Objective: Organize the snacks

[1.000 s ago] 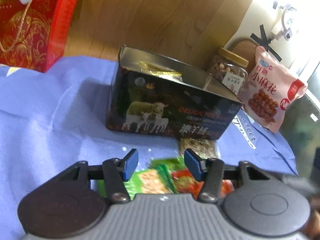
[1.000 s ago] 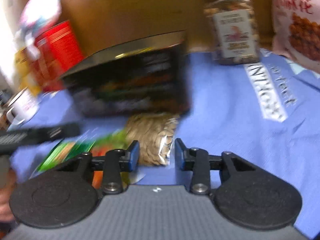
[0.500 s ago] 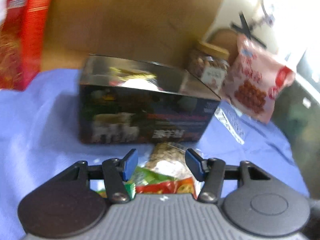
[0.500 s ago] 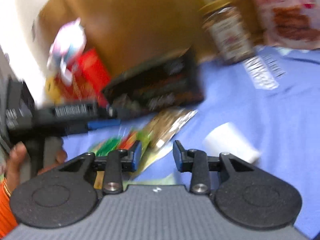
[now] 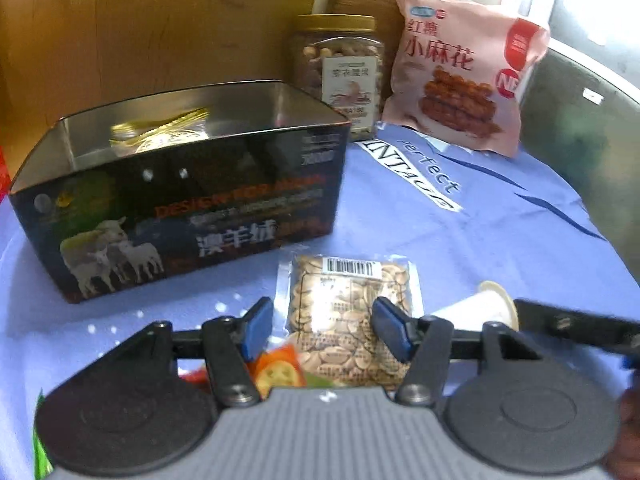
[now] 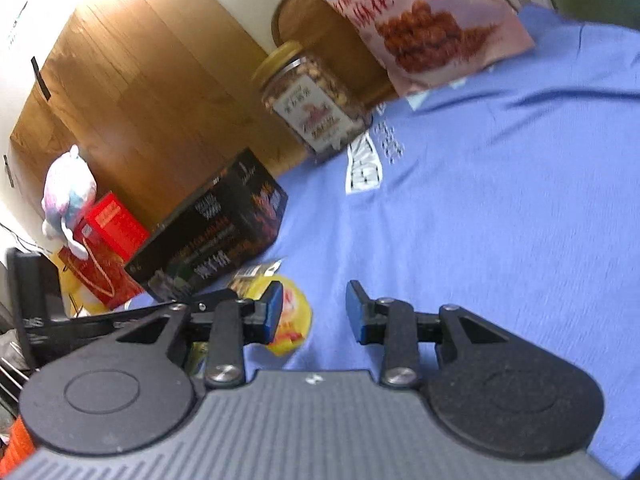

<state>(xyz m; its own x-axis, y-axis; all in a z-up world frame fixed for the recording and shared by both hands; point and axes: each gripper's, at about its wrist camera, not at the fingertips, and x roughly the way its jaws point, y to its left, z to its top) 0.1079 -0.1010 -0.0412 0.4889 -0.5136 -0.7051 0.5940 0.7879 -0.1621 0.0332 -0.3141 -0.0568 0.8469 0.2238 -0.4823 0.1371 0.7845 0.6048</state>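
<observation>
An open dark tin box (image 5: 192,196) with sheep printed on it stands on the blue cloth and holds a gold packet (image 5: 160,132). It also shows in the right wrist view (image 6: 216,232). A clear packet of seeds (image 5: 348,312) lies in front of it, between the fingers of my open, empty left gripper (image 5: 326,330). Red and green snack packets (image 5: 276,372) lie under that gripper. A small white cup with a yellow lid (image 5: 486,306) lies on its side to the right. My right gripper (image 6: 314,312) is open and empty, just right of that cup (image 6: 292,320).
A jar of nuts (image 5: 340,68) and a pink snack bag (image 5: 460,80) stand at the back against a wooden board (image 5: 160,20). A red gift box (image 6: 104,248) with a plush toy (image 6: 66,196) on it stands left of the tin. The blue cloth (image 6: 500,200) stretches to the right.
My left gripper has swung right, from over the red and green packets to the seed packet. My right gripper has tilted and moved to the lying cup.
</observation>
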